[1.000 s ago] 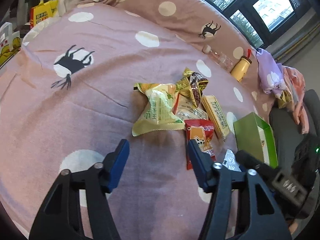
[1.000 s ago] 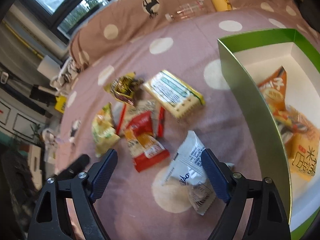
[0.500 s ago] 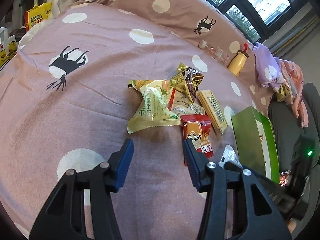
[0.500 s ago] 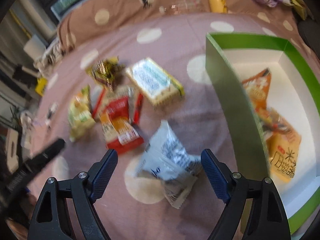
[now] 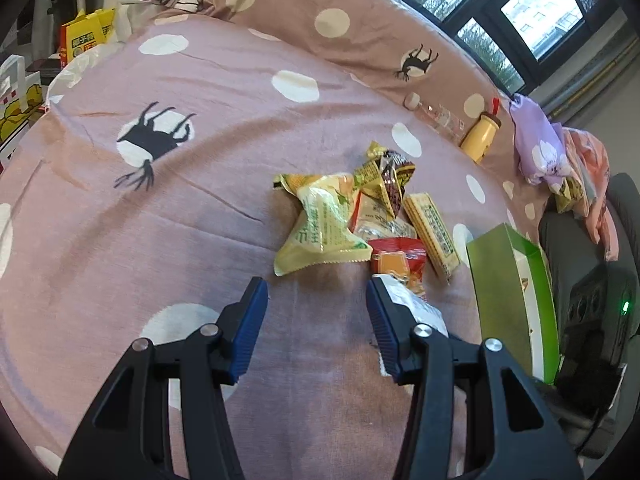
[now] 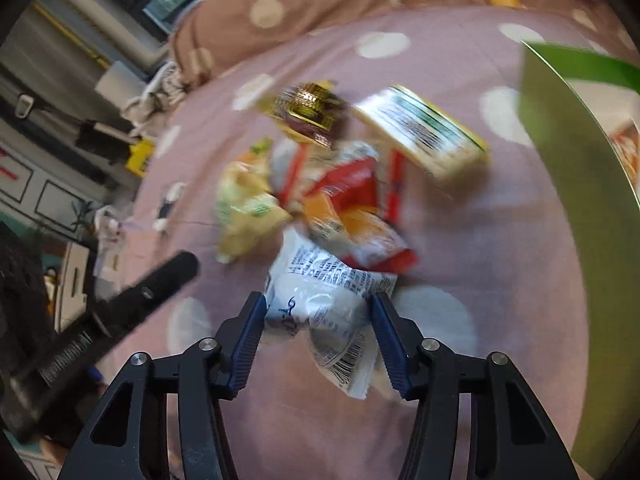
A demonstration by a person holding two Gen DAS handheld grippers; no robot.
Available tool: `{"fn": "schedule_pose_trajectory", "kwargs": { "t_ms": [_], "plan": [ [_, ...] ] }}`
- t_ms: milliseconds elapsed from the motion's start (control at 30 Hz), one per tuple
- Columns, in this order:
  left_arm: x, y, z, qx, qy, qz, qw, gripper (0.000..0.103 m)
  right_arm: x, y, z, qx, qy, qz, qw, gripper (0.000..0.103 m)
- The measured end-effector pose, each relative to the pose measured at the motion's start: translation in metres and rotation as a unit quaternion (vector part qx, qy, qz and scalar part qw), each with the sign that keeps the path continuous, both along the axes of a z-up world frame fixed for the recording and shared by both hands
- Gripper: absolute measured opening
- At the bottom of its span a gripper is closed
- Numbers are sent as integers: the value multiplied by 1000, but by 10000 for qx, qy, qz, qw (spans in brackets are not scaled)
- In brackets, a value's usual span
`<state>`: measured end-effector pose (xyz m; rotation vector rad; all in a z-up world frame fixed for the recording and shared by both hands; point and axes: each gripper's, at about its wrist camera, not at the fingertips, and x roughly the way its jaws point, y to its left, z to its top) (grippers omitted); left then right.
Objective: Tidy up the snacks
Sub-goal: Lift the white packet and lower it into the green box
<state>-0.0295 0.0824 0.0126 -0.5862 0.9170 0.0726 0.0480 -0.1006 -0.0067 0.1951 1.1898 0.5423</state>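
The white snack packet (image 6: 324,300) lay on the pink dotted bedcover (image 6: 500,264), at the near edge of the pile of snacks, and its upper end touched the red and orange packet (image 6: 360,220). Half a second earlier the packet sat free between wide blue pads; now the jaws of the right gripper (image 6: 318,312) had just been closing, and both pads pressed on the sides of the packet, so it was grasped at its middle. The barcode end stuck out toward the camera. The picture is blurred, so I cannot tell if the packet was already off the cover.

The right gripper had also slid nearer to the pile than before, and the green box (image 6: 576,184) had gone more to the right edge of its view. The gripper pointed steeply down at the cover.

In the left wrist view the white packet (image 5: 416,308) showed just behind the right finger. The left gripper (image 5: 316,296) hung above bare cover, just before the yellow-green packet (image 5: 320,228), also pointed steeply down. Its jaws were parted with nothing between them, a little narrower than one second ago, and it had hardly shifted. The cracker pack (image 5: 432,232) lay beside the green box (image 5: 508,280), not touching it.
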Motion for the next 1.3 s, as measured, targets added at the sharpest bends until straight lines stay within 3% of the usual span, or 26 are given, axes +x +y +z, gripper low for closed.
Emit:
{"fn": "schedule_pose_trajectory", "kwargs": {
  "t_ms": [133, 200, 267, 333, 500, 567, 733, 933, 1300],
  "plan": [
    [-3, 6, -1, -137, 5, 32, 9999, 50, 10, 11, 12, 38, -120, -149, 9998, 57],
    [-2, 4, -3, -225, 71, -46, 9997, 50, 11, 5, 17, 282, -184, -201, 9992, 57],
    [0, -2, -3, -276, 101, -161, 9994, 50, 10, -2, 16, 487, -191, -251, 9983, 66],
    [0, -10, -3, -304, 136, -365, 9988, 50, 9, -12, 9, 629, -41, -436, 9971, 73],
    [4, -32, -9, -540, 332, -1017, 9928, 52, 6, -29, -4, 1212, 485, -529, 9900, 73],
    [6, -40, -14, -454, 462, -1162, 9911, 52, 6, -30, -6, 1336, 526, -490, 9884, 73],
    [10, -55, -24, -457, 654, -1428, 9865, 52, 9, -22, -23, 1000, 835, -468, 9904, 73],
    [12, -63, -27, -346, 612, -1501, 9862, 50, 15, -10, -43, 781, 1118, -271, 9903, 73],
    [10, -69, -16, -240, 316, -1538, 9873, 41, 12, -8, -33, 881, 759, -233, 9929, 64]
  ]
}}
